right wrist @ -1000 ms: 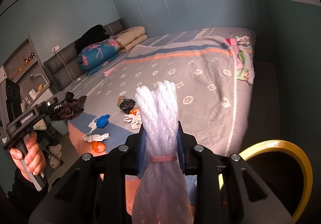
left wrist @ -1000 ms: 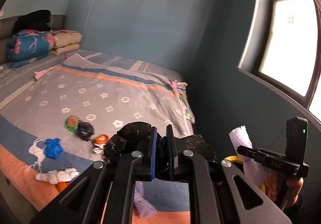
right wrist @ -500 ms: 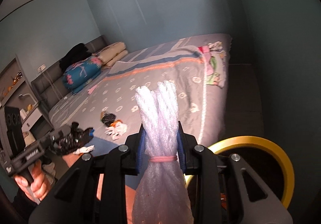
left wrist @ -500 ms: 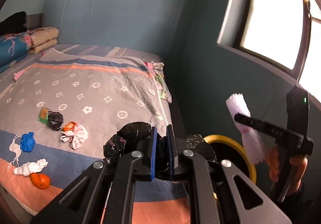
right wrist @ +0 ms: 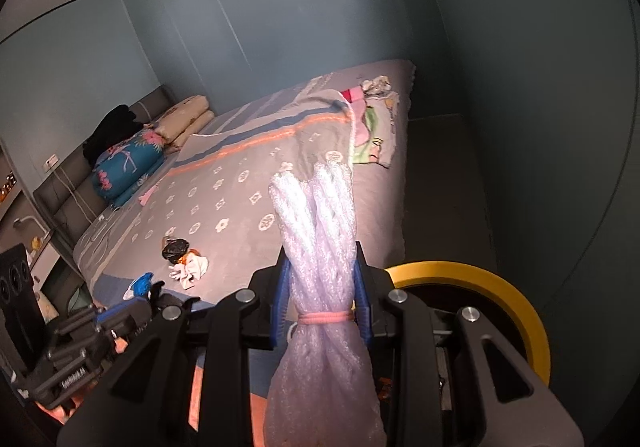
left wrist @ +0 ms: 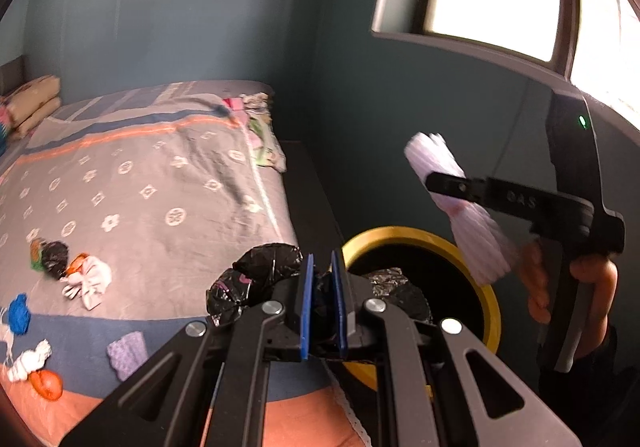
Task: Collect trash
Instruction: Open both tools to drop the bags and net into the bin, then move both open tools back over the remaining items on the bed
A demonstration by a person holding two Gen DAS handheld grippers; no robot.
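Note:
My left gripper (left wrist: 321,275) is shut on a crumpled black plastic bag (left wrist: 256,275), held just left of a yellow-rimmed trash bin (left wrist: 490,311) beside the bed. My right gripper (right wrist: 320,275) is shut on a bundle of white foam wrap (right wrist: 316,215) tied with a pink band; in the left wrist view that foam bundle (left wrist: 456,199) hangs over the bin's right rim. The bin rim (right wrist: 528,311) shows at the lower right of the right wrist view. Loose trash stays on the bed: a white rag (left wrist: 90,281), a black wad (left wrist: 54,259), a blue scrap (left wrist: 18,313), an orange piece (left wrist: 48,385).
The bed (left wrist: 160,175) with a grey patterned blanket fills the left. A dark wall (left wrist: 400,107) and a window sill (left wrist: 480,55) stand behind the bin. Folded bedding (right wrist: 132,163) lies at the headboard. A narrow dark floor strip (right wrist: 440,175) runs between bed and wall.
Both grippers swung right, away from the bed, toward the bin. The bin has come into full view under the black bag and the foam bundle; both grips held.

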